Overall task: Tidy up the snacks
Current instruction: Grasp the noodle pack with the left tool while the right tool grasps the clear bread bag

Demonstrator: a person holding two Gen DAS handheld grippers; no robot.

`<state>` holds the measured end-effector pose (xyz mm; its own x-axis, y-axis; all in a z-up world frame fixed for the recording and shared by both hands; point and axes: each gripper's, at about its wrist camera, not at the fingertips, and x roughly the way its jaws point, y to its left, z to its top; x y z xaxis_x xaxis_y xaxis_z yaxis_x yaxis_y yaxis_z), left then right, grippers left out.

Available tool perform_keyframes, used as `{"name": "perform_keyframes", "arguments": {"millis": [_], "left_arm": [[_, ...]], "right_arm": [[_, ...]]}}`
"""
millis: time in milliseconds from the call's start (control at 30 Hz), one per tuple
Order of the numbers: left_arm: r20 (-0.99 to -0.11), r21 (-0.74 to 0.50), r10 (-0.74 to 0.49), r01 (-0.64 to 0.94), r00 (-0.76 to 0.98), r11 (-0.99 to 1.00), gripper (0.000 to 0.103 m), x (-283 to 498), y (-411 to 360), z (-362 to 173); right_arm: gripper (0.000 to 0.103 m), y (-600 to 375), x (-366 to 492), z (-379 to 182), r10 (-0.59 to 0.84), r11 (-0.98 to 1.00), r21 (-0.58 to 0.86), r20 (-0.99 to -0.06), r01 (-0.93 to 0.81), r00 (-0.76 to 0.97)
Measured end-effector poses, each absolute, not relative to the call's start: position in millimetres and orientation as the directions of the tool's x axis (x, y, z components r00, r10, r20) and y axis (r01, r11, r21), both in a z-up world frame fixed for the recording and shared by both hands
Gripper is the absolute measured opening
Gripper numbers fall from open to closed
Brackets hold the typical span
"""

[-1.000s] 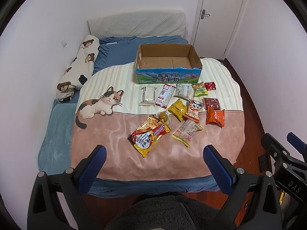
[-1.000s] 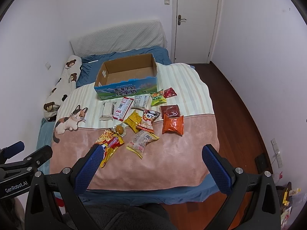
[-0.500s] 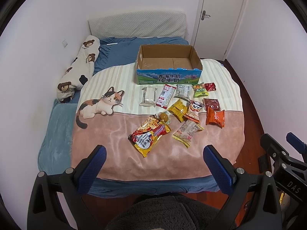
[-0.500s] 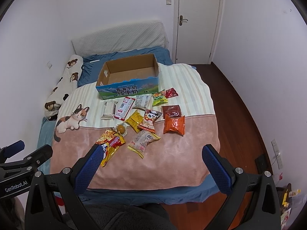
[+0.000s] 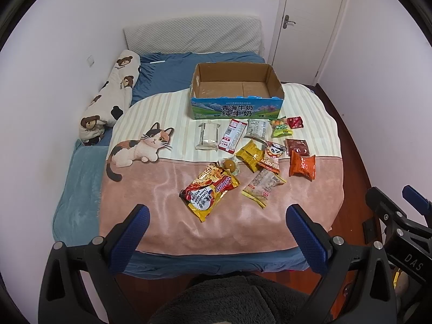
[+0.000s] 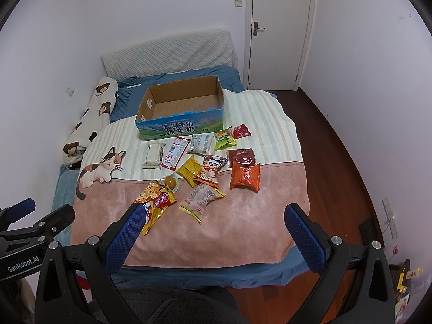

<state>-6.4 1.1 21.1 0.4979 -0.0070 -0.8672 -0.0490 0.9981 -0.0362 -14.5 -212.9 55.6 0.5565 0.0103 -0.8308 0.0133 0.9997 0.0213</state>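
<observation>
An open, empty cardboard box [image 5: 236, 91] [image 6: 183, 108] with a blue printed front stands on the bed. In front of it lie several snack packets, among them a large red-yellow noodle packet [image 5: 209, 193] [image 6: 155, 202], an orange packet [image 5: 302, 165] [image 6: 245, 176], a yellow packet [image 5: 249, 154] [image 6: 190, 170] and a panda packet [image 5: 272, 155] [image 6: 212, 170]. My left gripper [image 5: 217, 217] is open and empty, held above the bed's near edge. My right gripper [image 6: 214, 216] is open and empty, level with it to the right.
The bed carries a striped and pink cat blanket [image 5: 140, 145] [image 6: 101, 168]. A long bear-print pillow [image 5: 113, 100] [image 6: 89, 124] lies along the left wall. A white door [image 5: 305, 21] [image 6: 278, 27] stands behind the bed. Dark wood floor [image 6: 337, 148] runs along the right.
Both grippers have drifted slightly forward toward the bed. Nothing on the bed has moved, and both grippers stay open.
</observation>
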Motion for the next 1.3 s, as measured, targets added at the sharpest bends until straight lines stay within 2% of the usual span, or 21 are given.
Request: {"name": "perform_keyframes", "arguments": {"millis": [333,500,667,900,1100,1300], "left_arm": [[-0.864,-0.028,0.005,-0.058,0.503,0.998,0.103,-1,-2,20],[-0.858,0.005,0.057,-0.103,0.51,0.995,0.103,25,7,-4],[-0.883,0.055,0.095,-0.101,0.46,0.993,0.103,65,24,-48],[-0.929,0.147,0.129,0.025,0.347,0.989,0.103,116,30,-137],[-0.97,0.196,0.156,0.221,0.184,0.955,0.103,146,5,-244],[-0.958,0.279,0.245,0.278,0.151,0.919,0.103,168,-14,-315]], "right_arm": [[0.103,-211,-11,53,0.017,0.999,0.029,-0.833,0.013,0.552],[0.103,-212,6,32,0.042,0.997,0.068,-0.852,0.031,0.522],[0.103,-213,46,-28,0.095,0.988,0.138,-0.902,0.071,0.422],[0.103,-213,99,-136,0.134,0.972,0.176,-0.959,0.156,0.248],[0.103,-211,130,-233,0.091,0.97,0.12,-0.986,0.211,0.139],[0.103,-209,143,-295,0.083,0.961,0.098,-0.994,0.257,0.07]]}}
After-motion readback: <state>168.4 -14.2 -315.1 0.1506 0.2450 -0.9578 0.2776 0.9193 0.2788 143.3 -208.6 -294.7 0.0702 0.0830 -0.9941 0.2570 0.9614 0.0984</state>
